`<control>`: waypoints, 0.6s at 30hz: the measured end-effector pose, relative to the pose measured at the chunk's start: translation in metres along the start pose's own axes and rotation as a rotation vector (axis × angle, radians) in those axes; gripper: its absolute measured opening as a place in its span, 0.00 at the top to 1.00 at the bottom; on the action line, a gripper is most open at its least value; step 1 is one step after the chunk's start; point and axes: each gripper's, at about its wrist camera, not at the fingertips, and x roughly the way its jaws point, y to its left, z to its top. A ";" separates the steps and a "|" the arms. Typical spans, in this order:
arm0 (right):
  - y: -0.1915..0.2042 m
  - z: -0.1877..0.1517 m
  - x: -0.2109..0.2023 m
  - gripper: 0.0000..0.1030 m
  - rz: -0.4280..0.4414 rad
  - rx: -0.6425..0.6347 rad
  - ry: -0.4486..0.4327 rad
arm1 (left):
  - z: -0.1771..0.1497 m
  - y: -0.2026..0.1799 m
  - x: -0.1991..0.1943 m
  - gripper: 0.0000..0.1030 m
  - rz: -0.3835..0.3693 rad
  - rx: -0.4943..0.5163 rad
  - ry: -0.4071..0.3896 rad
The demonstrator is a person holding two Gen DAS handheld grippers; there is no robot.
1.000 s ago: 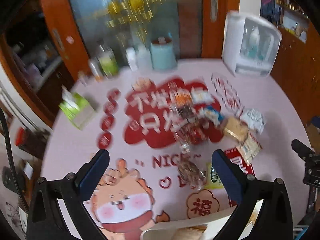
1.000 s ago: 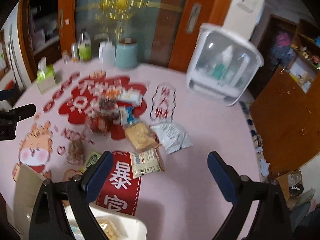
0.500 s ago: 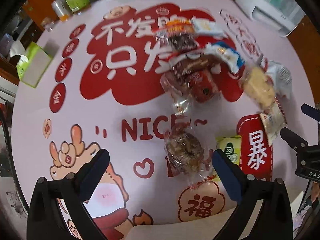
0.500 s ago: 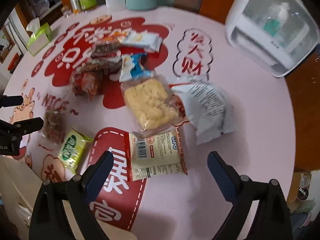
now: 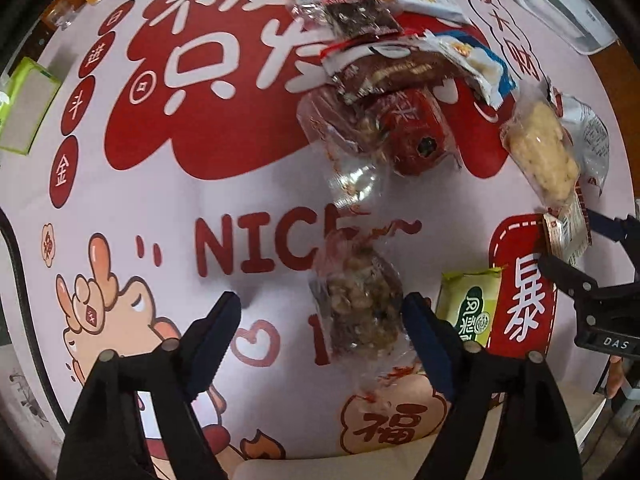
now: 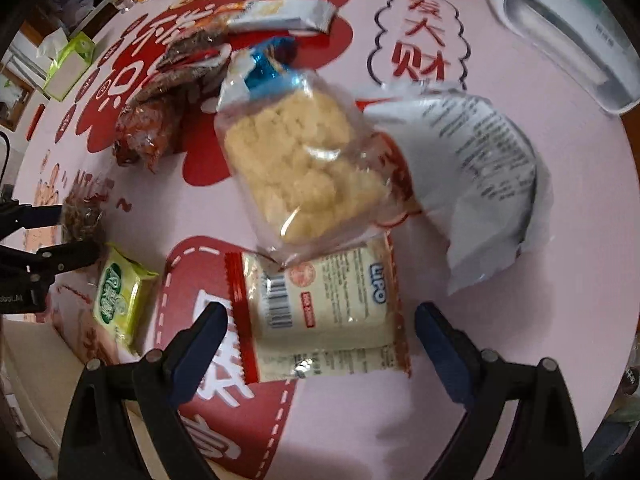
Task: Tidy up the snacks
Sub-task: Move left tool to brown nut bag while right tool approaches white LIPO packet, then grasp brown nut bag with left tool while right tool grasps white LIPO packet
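My left gripper (image 5: 322,326) points down at the table, jaws spread wide, with the clear bag of nut brittle (image 5: 362,308) lying between the fingers, close against the right-hand one. My right gripper (image 6: 320,334) is tilted down too, jaws spread, straddling the near end of the red-edged LIPO packet (image 6: 326,314), though I can't tell whether either finger touches it. A clear bag of yellow puffed snacks (image 6: 298,164) overlaps that packet's far edge. A green packet (image 6: 120,294) lies beside it. The far pile of wrappers (image 5: 376,40) overlaps too much to separate.
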 end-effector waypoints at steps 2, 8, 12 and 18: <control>0.004 -0.002 0.002 0.13 -0.024 -0.023 -0.001 | 0.000 -0.002 0.002 0.29 -0.001 0.007 0.006; 0.016 -0.008 -0.004 0.40 -0.044 -0.057 -0.022 | -0.001 -0.010 0.002 0.38 0.013 0.021 -0.004; 0.014 -0.009 -0.007 0.46 -0.040 -0.039 -0.032 | -0.005 -0.030 -0.003 0.59 0.006 0.047 -0.014; 0.012 -0.014 -0.015 0.49 -0.050 -0.017 -0.035 | -0.018 -0.034 -0.008 0.60 0.008 0.023 -0.049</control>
